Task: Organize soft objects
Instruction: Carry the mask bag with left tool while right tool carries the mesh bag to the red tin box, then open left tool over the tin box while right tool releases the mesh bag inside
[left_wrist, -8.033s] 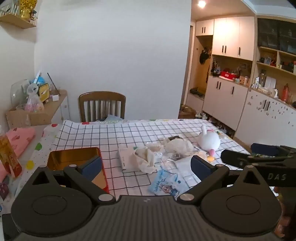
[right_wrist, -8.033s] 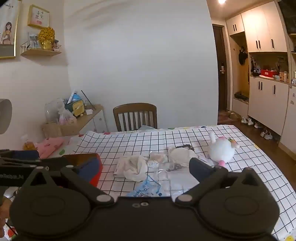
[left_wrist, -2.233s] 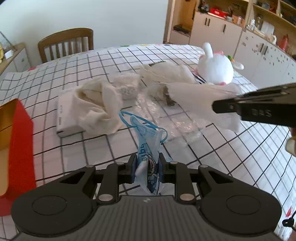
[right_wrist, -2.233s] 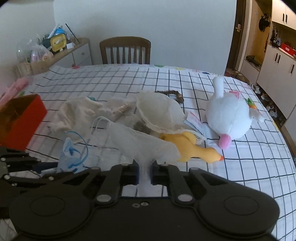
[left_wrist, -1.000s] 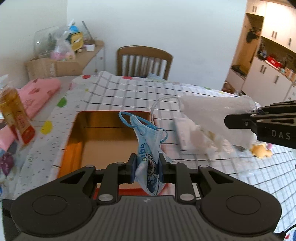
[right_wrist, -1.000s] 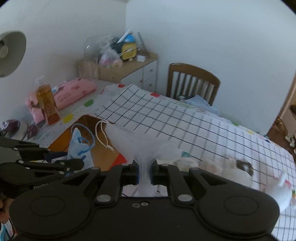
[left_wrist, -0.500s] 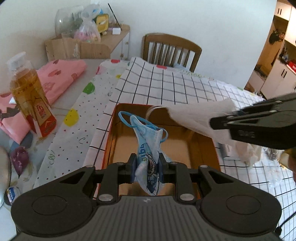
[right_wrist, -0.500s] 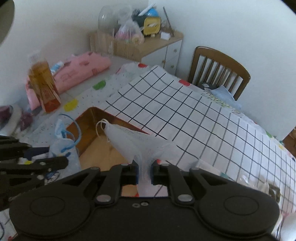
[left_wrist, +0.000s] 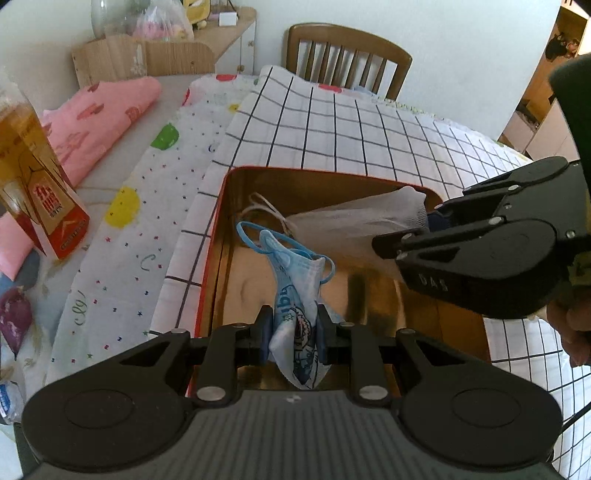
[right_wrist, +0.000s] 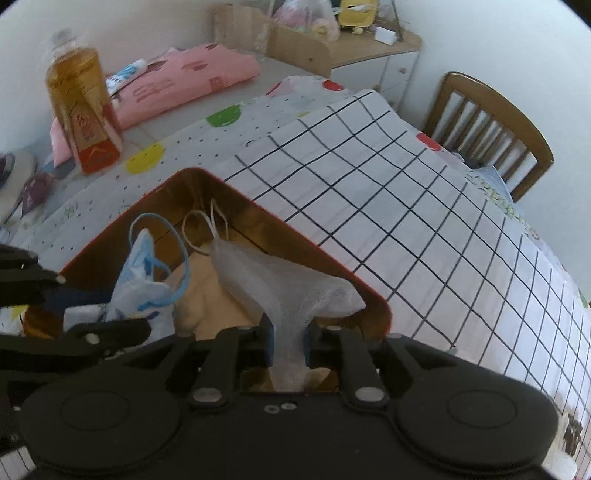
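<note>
1. The blue-and-white printed face mask with blue ear loops (left_wrist: 295, 280) is pinched between the closed fingers of the left gripper (left_wrist: 293, 332), hanging just over the open red tin box with a gold inside (left_wrist: 221, 229) on the counter (left_wrist: 332, 125).
2. The white gauzy mesh mask with white loops (right_wrist: 280, 280) sits between the fingers of the right gripper (right_wrist: 288, 341), whose jaws are opening, also above the box.
3. Risk: the light mesh may cling to a pad as the jaws part and trail out when the gripper lifts.
4. Risk: its far end reaches toward the box's rim, so it could drape over the edge, not drop inside.
5. Risk: the two masks' loops hang near each other; a snag could drag one out.
6. Risk: the grippers are close together and could bump.
</note>
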